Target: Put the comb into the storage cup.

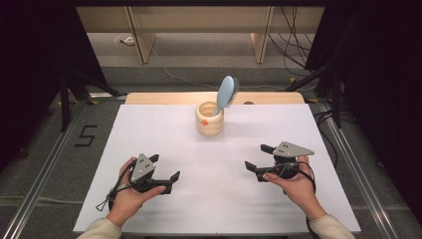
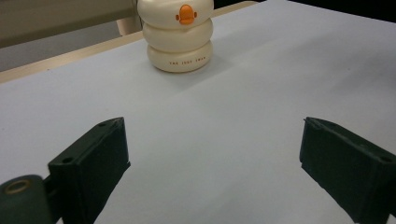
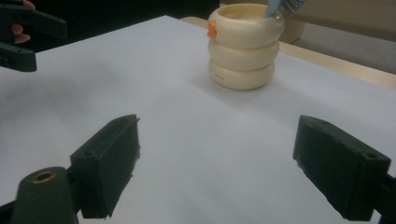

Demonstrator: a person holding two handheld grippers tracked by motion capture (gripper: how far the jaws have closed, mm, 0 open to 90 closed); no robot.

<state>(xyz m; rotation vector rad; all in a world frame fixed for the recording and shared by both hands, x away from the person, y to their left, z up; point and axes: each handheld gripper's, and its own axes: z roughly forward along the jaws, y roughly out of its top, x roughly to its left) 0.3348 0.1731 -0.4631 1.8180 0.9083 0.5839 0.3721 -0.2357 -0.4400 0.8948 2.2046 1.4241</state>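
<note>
A cream ribbed holder (image 1: 209, 119) with an orange beak stands upright at the far middle of the white table (image 1: 164, 144). A light blue hairbrush (image 1: 227, 93) sits in it, head up and leaning right. My left gripper (image 1: 165, 167) rests near the front left, open, nothing between its jaws; in the left gripper view the holder (image 2: 180, 37) is ahead of it. My right gripper (image 1: 257, 157) hovers at the front right, open and empty. In the right gripper view the holder (image 3: 244, 45) stands ahead and the brush handle (image 3: 275, 7) pokes out of it.
A wooden strip (image 1: 214, 98) runs along the table's far edge. Beyond it are floor cables (image 1: 293, 55) and wooden furniture legs (image 1: 142, 40). A black number 5 (image 1: 85, 135) is marked on the floor at the left. The left gripper's jaws (image 3: 23, 32) appear at the top left of the right gripper view.
</note>
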